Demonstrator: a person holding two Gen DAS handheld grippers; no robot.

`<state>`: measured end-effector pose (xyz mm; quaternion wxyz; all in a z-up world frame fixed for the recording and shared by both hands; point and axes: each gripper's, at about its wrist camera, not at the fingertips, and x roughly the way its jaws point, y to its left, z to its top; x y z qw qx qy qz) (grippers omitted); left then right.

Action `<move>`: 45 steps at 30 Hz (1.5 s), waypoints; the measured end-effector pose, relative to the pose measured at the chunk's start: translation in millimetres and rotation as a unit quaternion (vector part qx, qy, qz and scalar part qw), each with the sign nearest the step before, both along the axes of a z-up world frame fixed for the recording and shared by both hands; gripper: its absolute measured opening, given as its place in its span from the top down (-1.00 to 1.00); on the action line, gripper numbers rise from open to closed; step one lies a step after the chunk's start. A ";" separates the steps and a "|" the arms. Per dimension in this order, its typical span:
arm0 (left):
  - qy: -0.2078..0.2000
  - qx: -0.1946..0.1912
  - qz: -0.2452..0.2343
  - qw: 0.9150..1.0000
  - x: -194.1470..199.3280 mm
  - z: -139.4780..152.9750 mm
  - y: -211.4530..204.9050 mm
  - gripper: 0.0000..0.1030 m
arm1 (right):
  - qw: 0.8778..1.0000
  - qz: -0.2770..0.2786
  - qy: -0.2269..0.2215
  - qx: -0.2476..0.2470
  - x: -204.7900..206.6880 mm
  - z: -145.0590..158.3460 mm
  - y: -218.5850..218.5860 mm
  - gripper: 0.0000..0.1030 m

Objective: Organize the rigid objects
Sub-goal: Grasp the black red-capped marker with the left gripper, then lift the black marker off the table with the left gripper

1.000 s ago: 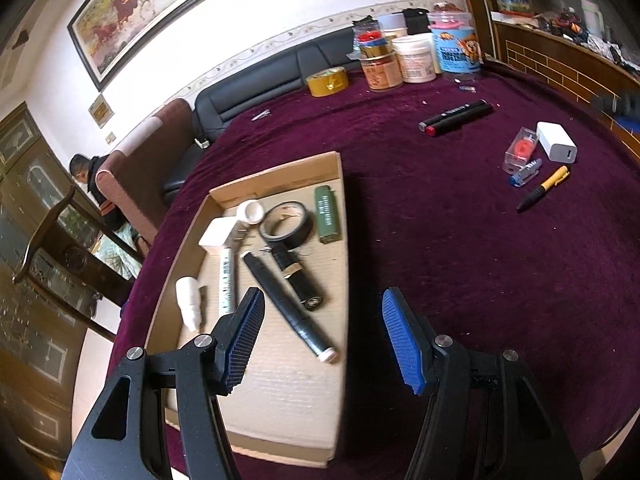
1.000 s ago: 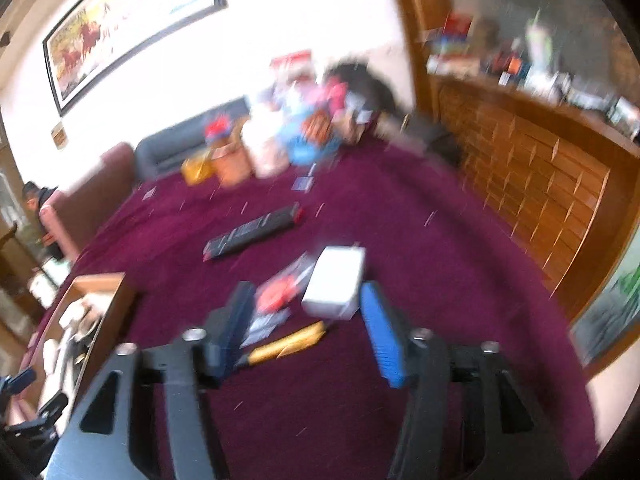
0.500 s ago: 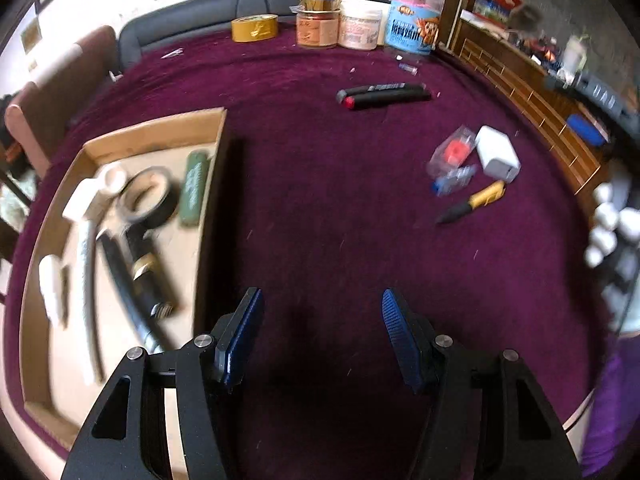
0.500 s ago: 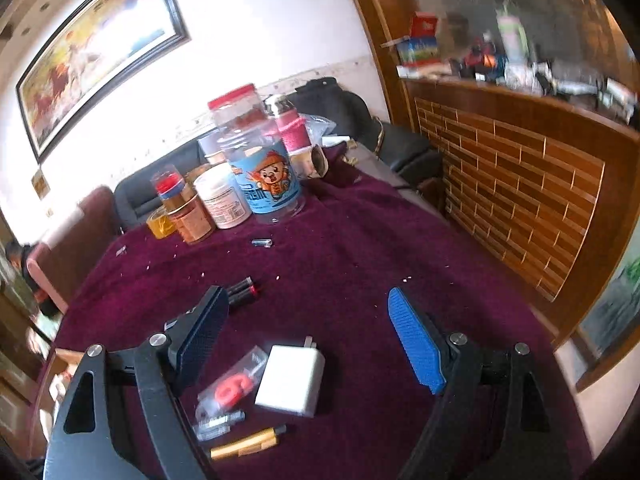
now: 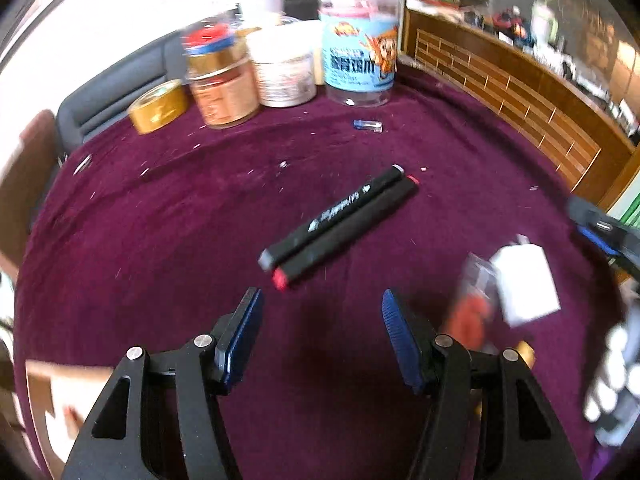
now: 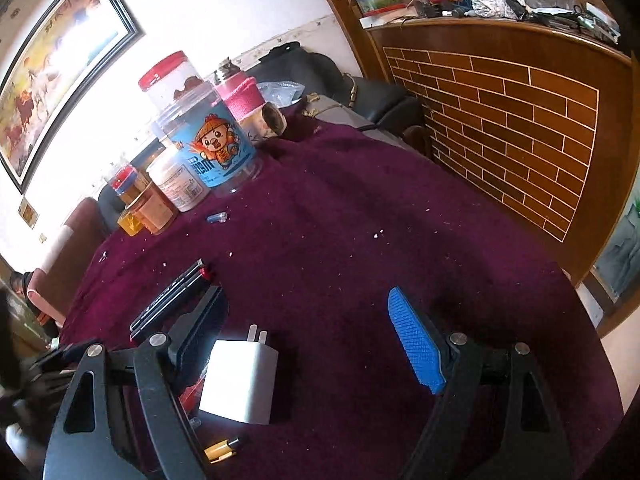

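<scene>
It was a lived-in home, a sitting or dining room by the look of it. A round table draped in deep purple cloth filled the middle. On the white wall hung a large framed painting of running horses. A dark leather sofa stood behind the table, with a brownish armchair beside it. To one side rose a wooden counter with a brick-pattern front, its top crowded with household clutter. Food jars and tubs stood at the table's far edge, among them a clear plastic jar with a cartoon label and a red-lidded jar.
</scene>
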<state>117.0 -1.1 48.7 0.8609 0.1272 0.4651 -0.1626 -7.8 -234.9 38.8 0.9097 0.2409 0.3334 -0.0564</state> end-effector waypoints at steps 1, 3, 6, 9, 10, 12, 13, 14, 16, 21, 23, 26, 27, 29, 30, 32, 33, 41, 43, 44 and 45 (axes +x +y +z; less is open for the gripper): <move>-0.003 0.015 -0.014 1.000 10.2 -6.5 -10.1 -0.07 | 1.000 0.003 0.001 0.003 0.7 -0.8 0.5 -0.60; -0.020 0.051 -0.030 0.998 22.4 -14.6 -22.9 -0.07 | 1.000 0.006 0.002 0.003 3.0 -1.5 1.8 -0.60; -0.036 0.107 -0.056 0.992 39.7 -26.7 -42.1 -0.09 | 1.000 0.008 0.004 0.005 6.0 -3.1 2.0 -0.60; -0.029 0.108 -0.059 0.992 45.8 -24.5 -44.4 -0.01 | 1.000 0.009 0.008 0.012 7.6 -5.1 0.2 -0.60; -0.019 0.100 -0.058 0.993 46.8 -23.9 -43.7 0.17 | 1.000 0.011 0.010 0.019 8.2 -6.3 -0.9 -0.60; -0.007 0.082 -0.064 0.995 41.9 -21.3 -42.4 0.54 | 0.999 0.011 0.016 0.029 9.3 -8.7 -3.1 -0.60; -0.010 0.085 -0.064 0.994 34.9 -19.9 -41.6 0.54 | 0.999 0.011 0.018 0.033 9.1 -10.2 -4.4 -0.60; -0.009 0.078 -0.064 0.995 25.8 -17.5 -37.2 0.55 | 0.999 0.010 0.019 0.035 8.9 -11.1 -5.4 -0.60; -0.001 0.061 -0.063 0.996 9.4 -13.6 -28.2 0.62 | 0.999 0.004 0.017 0.034 7.5 -11.3 -7.4 -0.60; 0.037 0.008 -0.047 0.998 -56.3 -2.7 12.8 0.79 | 0.999 0.000 0.023 0.024 9.8 -13.4 -6.4 -0.60; 0.055 -0.005 -0.041 0.998 -94.9 -2.5 30.1 0.79 | 0.999 0.002 0.029 0.024 10.9 -15.2 -5.8 -0.60; 0.049 -0.027 -0.031 0.998 -136.7 4.8 48.8 0.77 | 0.999 0.007 0.033 0.026 9.2 -17.0 -3.7 -0.60; 0.044 -0.031 -0.027 0.998 -142.4 6.7 52.5 0.65 | 0.999 0.010 0.034 0.024 8.7 -17.4 -2.1 -0.60; 0.036 -0.032 -0.015 0.999 -148.8 5.8 57.6 0.26 | 0.999 0.010 0.034 0.017 7.6 -17.0 -0.3 -0.60; 0.034 -0.029 -0.007 0.999 -147.5 3.1 58.0 0.17 | 0.999 0.009 0.033 0.010 6.4 -16.2 0.6 -0.60; 0.041 -0.024 0.003 0.999 -143.6 -5.3 55.6 0.17 | 0.999 0.006 0.031 0.001 4.7 -15.1 0.9 -0.60; 0.046 -0.026 0.005 0.999 -144.4 -8.1 55.7 0.17 | 1.000 0.003 0.029 -0.003 3.9 -14.5 0.9 -0.60; 0.039 -0.047 0.008 0.998 -148.5 -26.3 38.1 -0.28 | 0.999 0.006 0.035 -0.016 7.9 -15.6 3.6 -0.60; 0.001 -0.040 0.000 0.999 -156.0 -32.9 30.0 -0.59 | 0.999 0.003 0.035 -0.017 7.6 -16.4 2.7 -0.60; -0.002 -0.027 -0.003 1.000 -157.0 -33.0 24.7 -0.64 | 0.999 0.002 0.037 -0.016 8.0 -17.6 2.2 -0.60; 0.004 -0.032 0.010 0.999 -155.4 -33.6 26.3 -0.69 | 0.999 -0.001 0.042 -0.013 8.6 -20.2 0.3 -0.60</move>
